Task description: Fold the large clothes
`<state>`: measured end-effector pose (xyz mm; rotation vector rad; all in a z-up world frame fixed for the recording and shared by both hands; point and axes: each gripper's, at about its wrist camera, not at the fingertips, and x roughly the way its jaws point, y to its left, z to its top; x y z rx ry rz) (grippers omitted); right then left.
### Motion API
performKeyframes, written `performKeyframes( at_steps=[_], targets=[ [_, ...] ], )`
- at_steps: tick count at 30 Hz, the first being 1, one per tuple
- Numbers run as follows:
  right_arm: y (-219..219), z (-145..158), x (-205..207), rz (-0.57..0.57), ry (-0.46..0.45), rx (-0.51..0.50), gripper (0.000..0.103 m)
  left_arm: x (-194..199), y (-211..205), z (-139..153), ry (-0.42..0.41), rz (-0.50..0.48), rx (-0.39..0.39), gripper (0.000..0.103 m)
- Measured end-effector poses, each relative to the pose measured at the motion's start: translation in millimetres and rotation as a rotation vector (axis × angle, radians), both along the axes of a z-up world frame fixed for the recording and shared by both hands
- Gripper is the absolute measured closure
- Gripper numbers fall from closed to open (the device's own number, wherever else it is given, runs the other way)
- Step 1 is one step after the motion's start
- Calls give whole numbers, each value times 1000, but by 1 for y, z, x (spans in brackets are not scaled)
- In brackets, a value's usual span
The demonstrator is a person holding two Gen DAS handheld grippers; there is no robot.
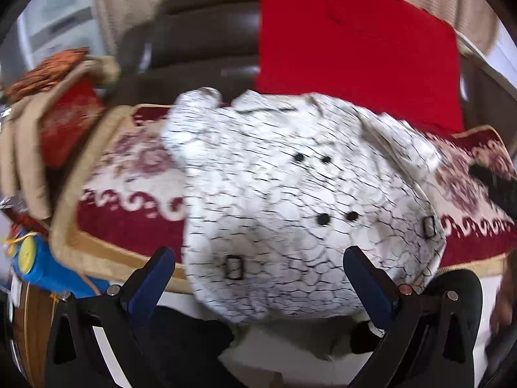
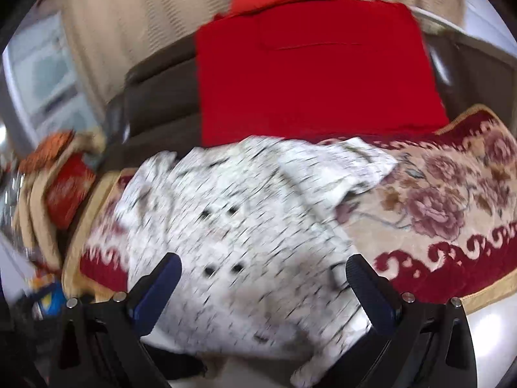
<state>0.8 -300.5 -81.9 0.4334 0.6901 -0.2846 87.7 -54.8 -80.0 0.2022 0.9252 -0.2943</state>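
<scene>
On the sofa's floral cover, white crackle-print garment overhangs the front edge, both grippers' jaws apart, left gripper, right gripper; risk: heavy hem slides off, undoing folds.

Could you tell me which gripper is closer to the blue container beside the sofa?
Left. The blue container sits just outside the left gripper, beside its left finger. From the right gripper it shows only at the far left edge, farther off.
</scene>
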Motion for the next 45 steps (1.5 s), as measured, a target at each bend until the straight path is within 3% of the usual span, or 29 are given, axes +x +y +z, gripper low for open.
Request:
performKeyframes(
  at_steps=[6, 12, 15, 20, 21, 23, 24, 26, 30, 33, 36, 41, 45],
  targets=[
    [-123, -42, 27, -178, -112, 281, 0, 29, -23, -33, 61, -12, 82, 0],
    [-216, -105, 84, -302, -117, 587, 5, 46, -29, -56, 119, -23, 137, 0],
    [-244, -136, 104, -369, -119, 728, 19, 53, -31, -57, 105, -25, 147, 0],
    [-268, -170, 129, -427, -100, 851, 28, 73, -34, -62, 102, -26, 134, 0],
    [-270, -174, 133, -426, -91, 850, 32, 78, -35, -64, 113, -24, 127, 0],
    [-271, -177, 141, -430, -69, 820, 51, 89, -33, -70, 154, -13, 107, 0],
    [-273, -178, 146, -433, -55, 791, 69, 93, -31, -72, 170, -3, 96, 0],
    [-272, -176, 150, -427, -50, 753, 75, 97, -26, -74, 182, 18, 83, 0],
    [-250, -138, 156, -308, -152, 592, 82, 100, -8, -66, 151, 63, 76, 0],
    [-209, -100, 162, -125, -280, 521, 83, 102, 6, -57, 122, 97, 73, 0],
    [-149, -71, 172, 73, -322, 431, 83, 101, 26, -46, 77, 147, 72, 0],
    [-24, -61, 189, 418, -255, 362, 83, 100, 61, -33, 36, 219, 76, 0],
    [58, -86, 197, 605, -58, 341, 79, 102, 87, -32, 27, 284, 62, 0]
  ],
)
